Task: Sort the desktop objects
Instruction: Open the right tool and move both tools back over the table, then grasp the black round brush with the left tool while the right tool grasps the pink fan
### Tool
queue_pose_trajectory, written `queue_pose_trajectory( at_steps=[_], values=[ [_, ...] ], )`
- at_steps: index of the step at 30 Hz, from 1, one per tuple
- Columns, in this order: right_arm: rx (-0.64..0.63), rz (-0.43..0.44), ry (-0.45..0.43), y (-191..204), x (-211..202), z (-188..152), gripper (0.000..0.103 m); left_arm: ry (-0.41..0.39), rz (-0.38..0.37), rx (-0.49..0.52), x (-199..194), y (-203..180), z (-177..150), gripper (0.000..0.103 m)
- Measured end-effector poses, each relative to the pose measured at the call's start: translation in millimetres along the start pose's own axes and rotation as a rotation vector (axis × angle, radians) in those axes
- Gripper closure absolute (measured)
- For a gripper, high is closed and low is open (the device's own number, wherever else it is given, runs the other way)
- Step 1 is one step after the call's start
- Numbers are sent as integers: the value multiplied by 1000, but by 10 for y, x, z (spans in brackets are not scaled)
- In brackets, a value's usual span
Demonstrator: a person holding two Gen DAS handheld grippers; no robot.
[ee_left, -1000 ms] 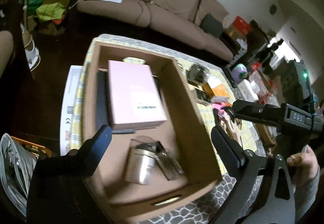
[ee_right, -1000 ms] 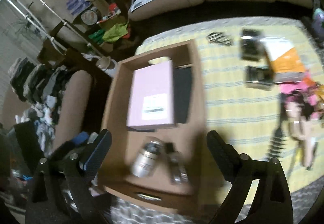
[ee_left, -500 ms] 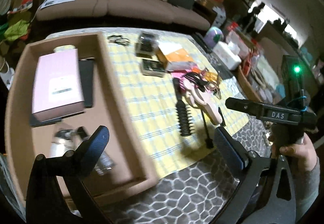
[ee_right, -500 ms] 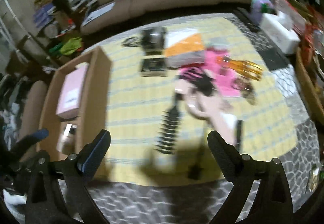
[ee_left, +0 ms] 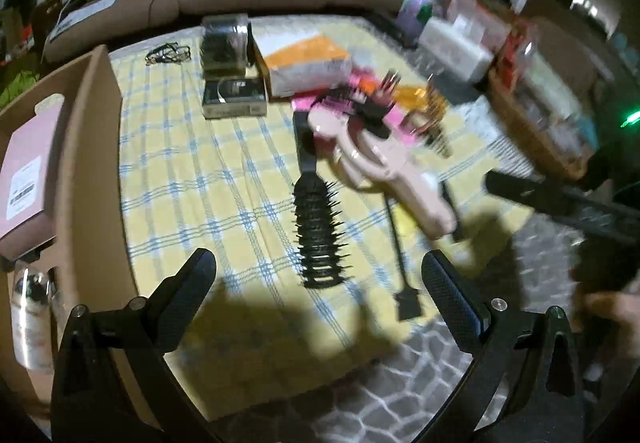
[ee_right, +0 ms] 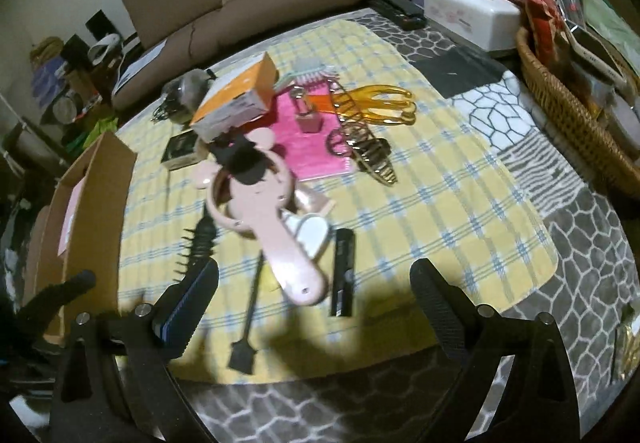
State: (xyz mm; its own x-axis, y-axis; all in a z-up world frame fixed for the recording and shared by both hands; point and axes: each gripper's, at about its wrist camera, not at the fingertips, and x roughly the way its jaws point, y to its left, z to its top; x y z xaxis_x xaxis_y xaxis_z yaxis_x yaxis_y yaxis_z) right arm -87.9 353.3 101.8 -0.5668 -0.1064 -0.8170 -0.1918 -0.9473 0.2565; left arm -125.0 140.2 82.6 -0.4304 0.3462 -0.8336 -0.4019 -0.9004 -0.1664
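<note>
- Cardboard box (ee_left: 86, 147) stands at the left of the left wrist view, already holding a pink carton (ee_left: 26, 179) and, nearer the camera, a shiny silver canister (ee_left: 30, 323); so a few items look sorted and most are not.
- On the yellow checked cloth (ee_left: 192, 179) lie a black vent hairbrush (ee_left: 318, 231), a pink hand mirror (ee_left: 384, 171), a thin black applicator brush (ee_left: 400, 263), a small dark box (ee_left: 234, 99) and an orange-and-white carton (ee_left: 308, 67), all outside the cardboard box.
- Left gripper (ee_left: 318, 279) hovers with jaws spread wide and empty, framing the hairbrush's bristle end; I judge that the likeliest next pick.
- Right wrist view: the right gripper (ee_right: 314, 283) is likewise wide open and holds nothing, above the mirror's handle (ee_right: 298, 267).
- Beside the handle lie a black tube (ee_right: 344, 271) and something white (ee_right: 312, 231) tucked beneath the mirror; beyond are a pink notebook (ee_right: 308, 147), a gold hair claw (ee_right: 368, 151) and an amber hair claw (ee_right: 380, 103).
- Clutter is overlapped, so neighbours may shift during a grasp. A tissue box (ee_right: 468, 11) and wicker basket (ee_right: 568, 103) sit off the cloth, well apart.
</note>
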Motion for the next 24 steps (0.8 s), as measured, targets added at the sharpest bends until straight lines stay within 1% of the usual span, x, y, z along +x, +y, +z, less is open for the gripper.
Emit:
queue_pose_trajectory(
  at_steps=[2,4,5,7,8,9,10,11,13,14,15,16,20,24],
  values=[
    [-11,4,-8,-39,63,-9,5,15,55,15,209,-54,-13,0],
    [-24,1,-18,-62,120,-11,5,21,93,23,369,-87,-22,2],
    [-29,-5,-22,-77,153,-10,5,21,114,28,443,-99,-33,6],
    [-30,-5,-22,-111,207,5,5,43,133,37,610,-121,-64,7],
    [-25,6,-19,-137,246,18,6,53,134,39,666,-131,-75,13],
    [-21,16,-18,-153,268,25,7,66,138,39,728,-135,-95,26],
    [-20,28,-19,-166,290,38,7,72,145,39,769,-135,-111,29],
    [-25,38,-22,-165,310,47,8,48,148,43,757,-138,-123,31],
    [-49,44,-26,-123,340,57,11,26,144,42,754,-125,-131,37],
    [-65,51,-25,-87,365,63,14,16,137,35,742,-109,-133,46],
    [-81,60,-24,-47,391,71,16,6,136,28,726,-87,-134,60],
    [-99,68,-23,2,417,77,18,-3,134,22,706,-59,-135,67],
    [-208,61,-15,290,568,86,25,-1,83,-13,643,56,-126,68],
    [-316,3,23,531,821,68,30,-1,28,-69,520,154,-109,68]
  ],
)
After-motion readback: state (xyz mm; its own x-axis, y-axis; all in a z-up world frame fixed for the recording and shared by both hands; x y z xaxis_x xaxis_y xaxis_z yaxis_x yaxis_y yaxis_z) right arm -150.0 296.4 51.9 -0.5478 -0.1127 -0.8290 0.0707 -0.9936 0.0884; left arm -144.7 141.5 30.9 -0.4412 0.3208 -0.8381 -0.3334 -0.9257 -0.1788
